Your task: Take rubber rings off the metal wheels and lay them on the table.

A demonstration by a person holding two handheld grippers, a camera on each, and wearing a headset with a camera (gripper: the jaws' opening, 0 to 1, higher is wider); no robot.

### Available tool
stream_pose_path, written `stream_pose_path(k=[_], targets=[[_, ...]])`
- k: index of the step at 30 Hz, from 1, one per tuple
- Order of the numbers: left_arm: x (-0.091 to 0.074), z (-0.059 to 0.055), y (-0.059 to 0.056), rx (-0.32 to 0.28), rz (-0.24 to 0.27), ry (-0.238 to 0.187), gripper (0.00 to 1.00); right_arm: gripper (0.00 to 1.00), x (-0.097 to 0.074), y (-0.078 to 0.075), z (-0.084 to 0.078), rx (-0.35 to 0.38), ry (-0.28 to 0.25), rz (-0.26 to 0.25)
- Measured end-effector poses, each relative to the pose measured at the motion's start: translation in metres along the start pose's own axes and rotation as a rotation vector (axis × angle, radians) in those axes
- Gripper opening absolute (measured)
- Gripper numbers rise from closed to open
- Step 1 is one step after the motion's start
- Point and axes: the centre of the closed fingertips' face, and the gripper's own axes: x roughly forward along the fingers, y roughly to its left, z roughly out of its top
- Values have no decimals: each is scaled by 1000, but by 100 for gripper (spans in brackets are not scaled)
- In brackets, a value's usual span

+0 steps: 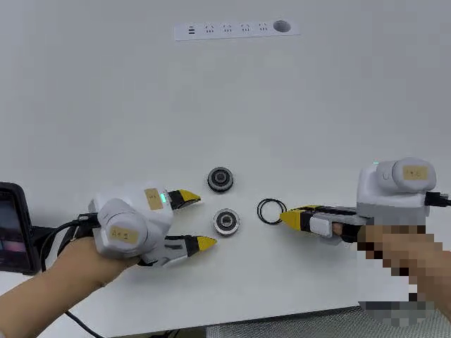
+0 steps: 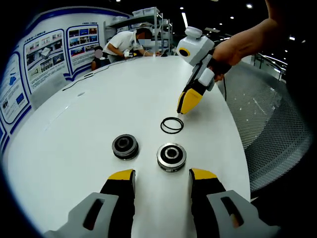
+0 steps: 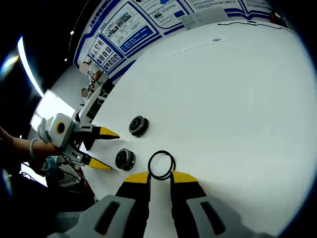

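Note:
Two small wheels stand on the white table (image 1: pixel 225 105). The far wheel (image 1: pixel 220 179) (image 2: pixel 125 146) (image 3: pixel 138 126) has a dark rim. The near wheel (image 1: pixel 226 222) (image 2: pixel 171 156) (image 3: pixel 125 158) has a bare shiny rim. To their right a thin black rubber ring (image 1: pixel 270 211) (image 2: pixel 172 125) (image 3: pixel 161 164) lies flat, its outline doubled. My left gripper (image 1: pixel 197 220) (image 2: pixel 162 174) is open, its yellow tips just short of the near wheel. My right gripper (image 1: pixel 290 217) (image 3: pixel 160 177) rests just behind the ring with a narrow gap between its jaws, holding nothing.
A white power strip (image 1: pixel 236 29) lies at the table's far side. A dark screen (image 1: pixel 14 229) stands at the left edge, with a cable running to my left hand. The table's front edge (image 1: pixel 282 313) is close. People work at the far end (image 2: pixel 126 42).

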Motion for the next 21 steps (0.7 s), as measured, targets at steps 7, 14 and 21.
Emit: stream_pose_path(k=[7, 14, 21], targets=[[-1, 4, 5, -12, 17, -13, 44, 17, 3, 7, 4, 21, -14, 20], [-2, 14, 18, -26, 52, -37, 40, 17, 11, 16, 20, 45, -45, 57], [2, 23, 31, -27, 77, -50, 36, 17, 22, 23, 33, 58, -59, 88]])
